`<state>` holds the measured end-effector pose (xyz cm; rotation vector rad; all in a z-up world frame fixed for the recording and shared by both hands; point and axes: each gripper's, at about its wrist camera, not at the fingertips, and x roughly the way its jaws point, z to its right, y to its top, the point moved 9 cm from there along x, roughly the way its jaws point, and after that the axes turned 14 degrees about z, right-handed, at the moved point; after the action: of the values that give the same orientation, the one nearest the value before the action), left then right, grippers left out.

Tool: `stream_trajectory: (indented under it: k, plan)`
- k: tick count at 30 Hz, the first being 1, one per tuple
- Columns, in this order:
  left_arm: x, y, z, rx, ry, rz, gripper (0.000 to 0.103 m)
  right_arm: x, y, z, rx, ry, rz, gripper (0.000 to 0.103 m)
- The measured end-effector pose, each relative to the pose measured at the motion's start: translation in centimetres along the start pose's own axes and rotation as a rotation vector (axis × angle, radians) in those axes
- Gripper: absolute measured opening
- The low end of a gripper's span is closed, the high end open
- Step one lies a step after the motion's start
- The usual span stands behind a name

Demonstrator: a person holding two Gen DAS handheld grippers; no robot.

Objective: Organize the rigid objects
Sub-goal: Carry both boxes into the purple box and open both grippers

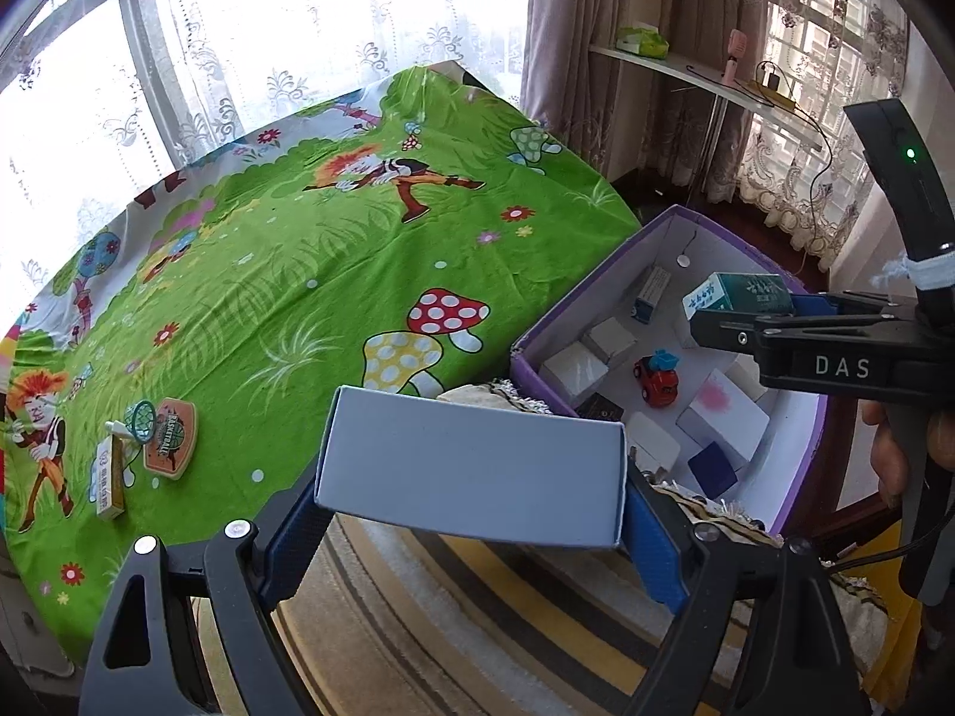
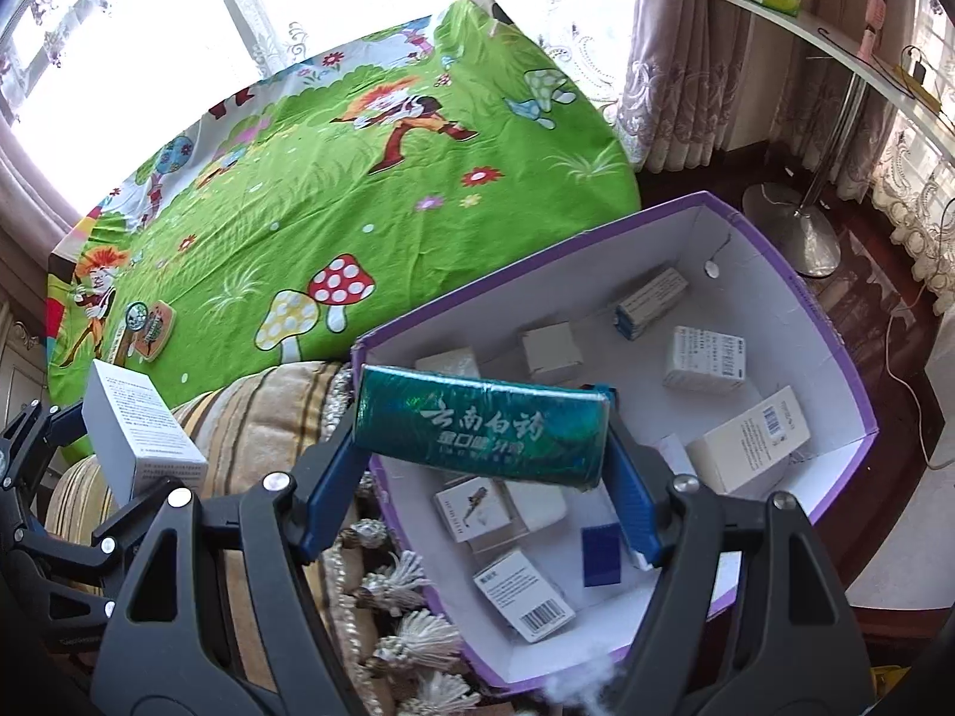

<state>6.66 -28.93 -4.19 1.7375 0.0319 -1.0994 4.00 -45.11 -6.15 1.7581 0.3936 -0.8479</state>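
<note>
My left gripper (image 1: 471,495) is shut on a plain grey-white box (image 1: 471,471), held above the striped cushion beside the purple storage box (image 1: 794,489). My right gripper (image 2: 483,465) is shut on a green toothpaste box (image 2: 480,426) with Chinese writing, held over the near-left part of the purple storage box (image 2: 835,358). The storage box holds several small cartons and a red toy car (image 1: 659,379). In the left wrist view the right gripper (image 1: 740,322) shows at the right with the green box (image 1: 737,293). The left gripper's white box also shows in the right wrist view (image 2: 140,423).
A table with a green cartoon cloth (image 1: 298,274) holds a basketball-print item (image 1: 170,438), a small hoop toy (image 1: 140,420) and a narrow box (image 1: 110,486) near its left end. A striped tasselled cushion (image 2: 268,411) lies under the storage box. A white shelf (image 1: 704,74) and curtains stand behind.
</note>
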Motion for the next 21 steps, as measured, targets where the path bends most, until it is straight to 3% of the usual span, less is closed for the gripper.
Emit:
stream_trajectory:
  k: [9, 21]
  plan:
    - [1.9, 1.1, 4.1, 0.025, -0.089, -0.030, 0.088, -0.4, 0.4, 4.8, -0.008, -0.129, 0.040, 0.077]
    - [5.8, 2.8, 7.1, -0.058, -0.163, -0.087, 0.088, -0.5, 1.4, 10.6, 0.053, -0.217, 0.075, 0.077]
